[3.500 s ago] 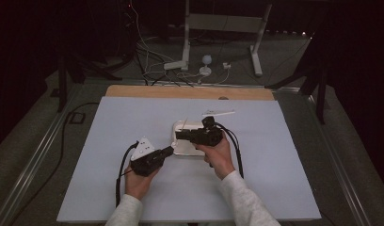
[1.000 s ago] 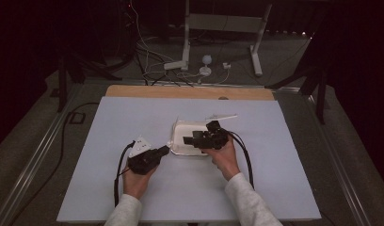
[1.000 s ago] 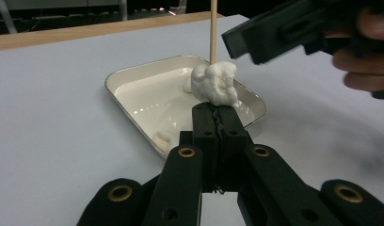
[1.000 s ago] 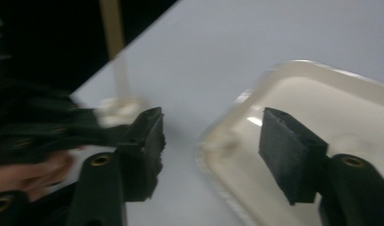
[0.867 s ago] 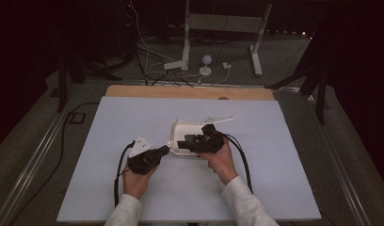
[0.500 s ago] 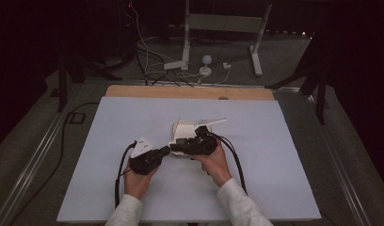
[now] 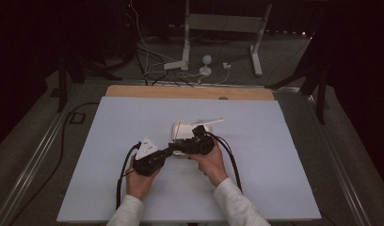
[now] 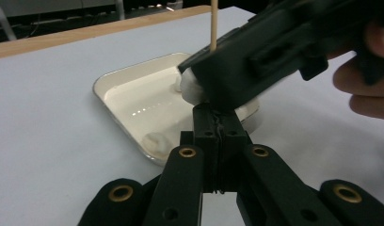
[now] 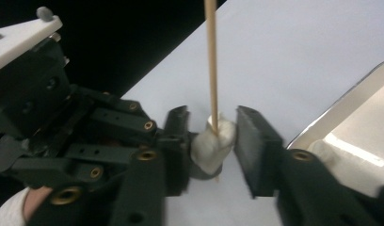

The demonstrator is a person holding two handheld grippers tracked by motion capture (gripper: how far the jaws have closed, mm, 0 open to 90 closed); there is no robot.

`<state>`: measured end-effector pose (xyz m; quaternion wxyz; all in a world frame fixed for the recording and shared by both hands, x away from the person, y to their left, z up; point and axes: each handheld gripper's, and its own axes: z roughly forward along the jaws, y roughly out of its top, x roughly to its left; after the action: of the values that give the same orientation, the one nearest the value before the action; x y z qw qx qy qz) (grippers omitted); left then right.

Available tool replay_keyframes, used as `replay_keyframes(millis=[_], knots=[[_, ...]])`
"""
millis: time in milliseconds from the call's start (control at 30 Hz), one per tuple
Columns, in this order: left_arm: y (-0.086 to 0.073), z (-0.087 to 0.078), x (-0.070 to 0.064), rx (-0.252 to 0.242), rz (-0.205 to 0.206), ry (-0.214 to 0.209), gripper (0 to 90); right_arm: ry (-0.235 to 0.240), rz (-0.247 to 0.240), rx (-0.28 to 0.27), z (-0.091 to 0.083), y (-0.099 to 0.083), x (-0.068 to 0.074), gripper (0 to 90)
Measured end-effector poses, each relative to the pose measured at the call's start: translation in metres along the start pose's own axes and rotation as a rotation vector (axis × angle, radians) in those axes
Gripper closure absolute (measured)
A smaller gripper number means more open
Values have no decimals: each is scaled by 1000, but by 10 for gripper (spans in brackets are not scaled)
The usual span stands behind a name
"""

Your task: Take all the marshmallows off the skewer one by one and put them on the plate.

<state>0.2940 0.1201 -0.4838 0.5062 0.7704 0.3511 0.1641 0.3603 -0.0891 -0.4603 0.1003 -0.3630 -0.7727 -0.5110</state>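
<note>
A white marshmallow (image 9: 210,149) sits between the jaws of my right gripper (image 9: 212,126), which is shut on it. A thin wooden skewer (image 9: 211,56) runs straight down through the marshmallow. My left gripper (image 8: 218,129) is shut just under the right gripper's body, where the skewer (image 8: 212,23) comes down; the grip point itself is hidden. In the high view the left gripper (image 7: 171,151) and right gripper (image 7: 183,149) meet tip to tip at the near edge of a white tray (image 7: 180,128).
The tray (image 8: 133,101) holds another marshmallow (image 8: 155,140) near its front corner. Its rim (image 9: 350,101) lies just right of my right jaws. A white mat (image 7: 110,141) covers the table, with a wooden strip (image 7: 190,92) along the far edge.
The right gripper has come off the tray, leftward and toward me, bringing the marshmallow to the left gripper's tips. The left gripper has barely moved.
</note>
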Motion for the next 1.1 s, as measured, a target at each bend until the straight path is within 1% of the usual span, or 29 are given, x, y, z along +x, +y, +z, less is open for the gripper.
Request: replay_keyframes(millis=[33, 133, 300, 333, 367, 433, 500, 533, 600, 633, 667, 700, 733, 800, 867, 900, 933, 967, 1033, 1067, 1100], knots=[[0, 0, 0, -1, -1, 0, 900, -8, -3, -5, 0, 0, 0, 700], [0, -1, 1, -8, -7, -6, 900, -1, 0, -18, -2, 0, 0, 742], [0, -1, 1, -13, -7, -8, 894, 8, 7, -32, -4, -1, -1, 775], [0, 0, 1, -10, -5, -4, 868, 10, 9, -36, -4, -1, -1, 778], [-1, 0, 2, -8, -10, -2, 823, 13, 9, -39, -5, -1, -1, 779], [-2, 1, 3, -5, -20, -8, 787, 18, 11, -40, -6, 0, -1, 781], [-3, 3, 4, 9, -24, -20, 777, 18, 8, -41, -6, -1, -1, 782], [-3, 5, 4, 27, -20, -19, 747, 36, 19, -54, -7, 0, -2, 784], [-5, 9, 3, 54, -12, -16, 743, 41, 22, -59, -8, 0, -2, 785], [-6, 10, 3, 55, -16, -25, 779, 46, 20, -63, -9, 1, -1, 785], [-6, 10, 3, 54, -16, -31, 835, 46, 16, -64, -9, 1, 0, 785], [-6, 9, 2, 52, -11, -32, 873, 47, 13, -62, -9, 1, 0, 785], [-5, 9, 2, 53, -5, -38, 888, 45, 8, -59, -9, 1, 0, 785], [-5, 9, 1, 59, 2, -32, 898, 44, 5, -58, -10, 0, 0, 782], [-4, 9, 0, 61, 5, -27, 900, 35, -18, -52, -9, 0, 1, 759], [-4, 9, 0, 57, 0, -26, 900, 31, -26, -42, -8, 0, 2, 706], [-3, 9, 0, 56, -4, -21, 900, 16, -48, -19, -5, -2, 4, 687], [-3, 8, 0, 55, -5, -21, 900, 16, -48, -19, -5, -2, 4, 687], [-3, 7, -1, 54, -2, -21, 900, 0, -62, -10, -2, -3, 6, 718], [-3, 7, -1, 54, -3, -17, 900, -2, -61, -8, -1, -4, 6, 754], [-3, 7, 0, 55, -5, -16, 900, 2, -60, -14, 0, -4, 6, 768]])
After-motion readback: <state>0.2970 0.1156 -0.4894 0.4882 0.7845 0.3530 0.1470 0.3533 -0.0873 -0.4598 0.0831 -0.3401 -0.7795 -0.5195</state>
